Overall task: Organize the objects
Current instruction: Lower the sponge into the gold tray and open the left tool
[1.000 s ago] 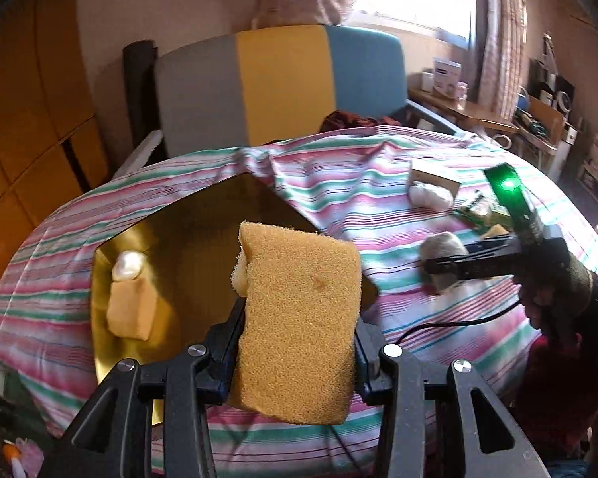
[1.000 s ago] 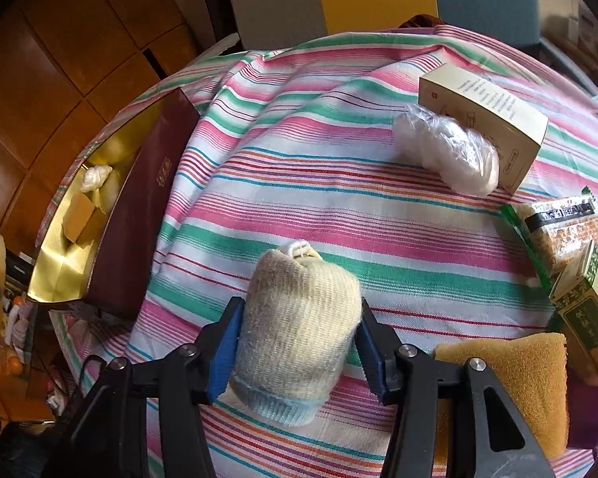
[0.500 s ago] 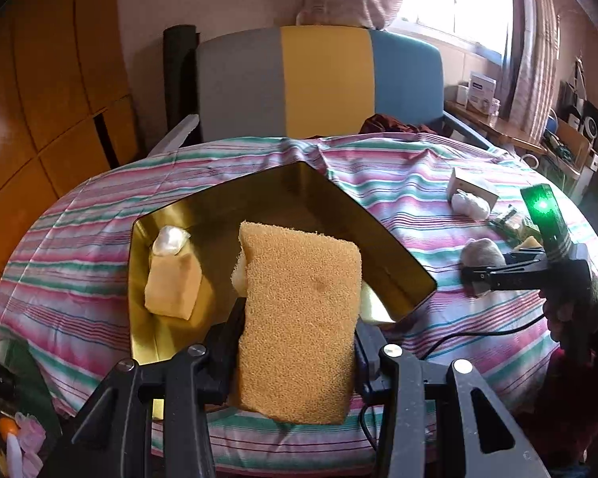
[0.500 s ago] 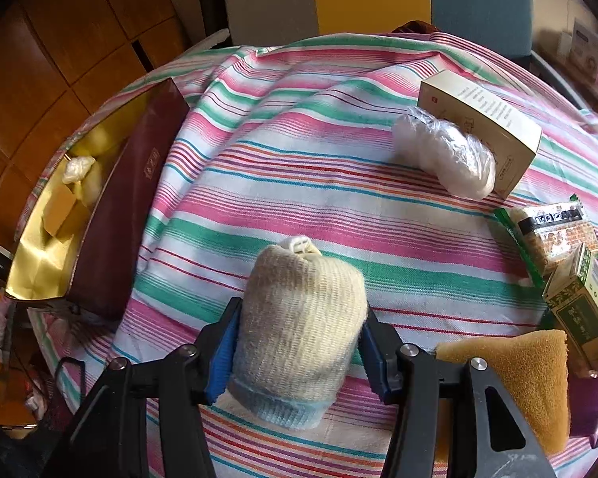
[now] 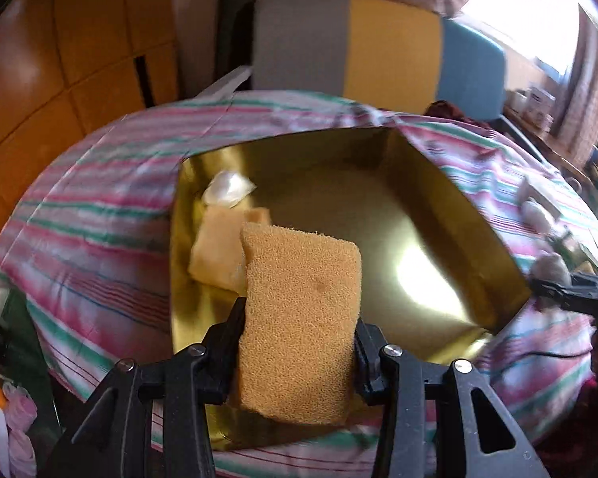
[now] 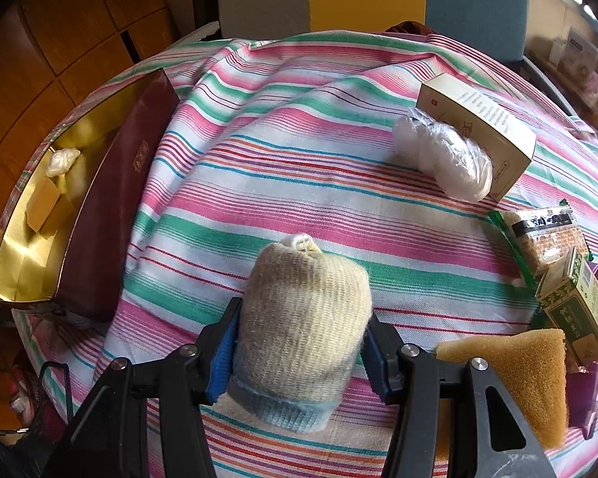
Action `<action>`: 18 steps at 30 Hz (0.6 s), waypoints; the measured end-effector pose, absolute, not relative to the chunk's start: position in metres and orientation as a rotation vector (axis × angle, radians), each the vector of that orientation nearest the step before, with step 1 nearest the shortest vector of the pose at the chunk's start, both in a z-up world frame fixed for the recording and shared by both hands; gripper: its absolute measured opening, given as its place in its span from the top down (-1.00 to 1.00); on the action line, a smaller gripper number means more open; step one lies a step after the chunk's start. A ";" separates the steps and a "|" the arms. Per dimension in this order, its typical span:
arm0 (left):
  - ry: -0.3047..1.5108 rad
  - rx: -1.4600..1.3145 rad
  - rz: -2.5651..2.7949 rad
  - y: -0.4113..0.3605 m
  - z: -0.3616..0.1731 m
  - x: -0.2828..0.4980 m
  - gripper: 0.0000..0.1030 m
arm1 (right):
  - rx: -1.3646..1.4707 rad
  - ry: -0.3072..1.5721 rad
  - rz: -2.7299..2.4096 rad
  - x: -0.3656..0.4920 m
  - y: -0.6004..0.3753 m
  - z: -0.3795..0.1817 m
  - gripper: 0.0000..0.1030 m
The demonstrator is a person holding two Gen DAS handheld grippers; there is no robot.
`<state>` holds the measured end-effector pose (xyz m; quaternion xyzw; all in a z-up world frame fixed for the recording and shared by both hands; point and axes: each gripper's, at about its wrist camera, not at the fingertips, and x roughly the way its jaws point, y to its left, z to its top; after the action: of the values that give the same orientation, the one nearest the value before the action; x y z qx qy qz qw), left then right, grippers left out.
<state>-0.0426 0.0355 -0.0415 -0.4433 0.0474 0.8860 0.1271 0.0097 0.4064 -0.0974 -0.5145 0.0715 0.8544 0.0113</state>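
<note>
Over striped tablecloth (image 6: 299, 183), left gripper (image 5: 299, 342) clamping tan porous sponge (image 5: 299, 294) should lower into gold-lined box (image 5: 378, 215) before releasing; right gripper (image 6: 299, 354) grips knitted cream pouch (image 6: 303, 318).

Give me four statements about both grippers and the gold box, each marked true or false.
1. The left gripper is shut on an orange sponge. True.
2. The right gripper is open. False: it is shut on a knitted pouch.
3. The gold box holds a yellow block and a white wad. True.
4. The cream carton lies inside the gold box. False: it lies on the striped tablecloth.
</note>
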 end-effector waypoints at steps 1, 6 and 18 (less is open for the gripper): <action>0.110 -1.310 2.577 0.031 -0.043 -0.047 0.13 | -1.603 0.223 2.665 0.010 0.406 -0.098 -0.07; 0.033 -1.359 2.578 0.016 -0.048 -0.054 0.12 | -1.590 0.235 2.667 0.011 0.407 -0.098 -0.07; 0.032 -1.442 2.557 0.018 -0.063 -0.049 -0.13 | -1.562 0.250 2.683 0.013 0.407 -0.097 -0.07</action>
<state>-0.0495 0.0177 -0.0634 -0.4885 0.0109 0.8664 0.1027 0.0131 0.4073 -0.0973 -0.5015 0.0803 0.8613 0.0132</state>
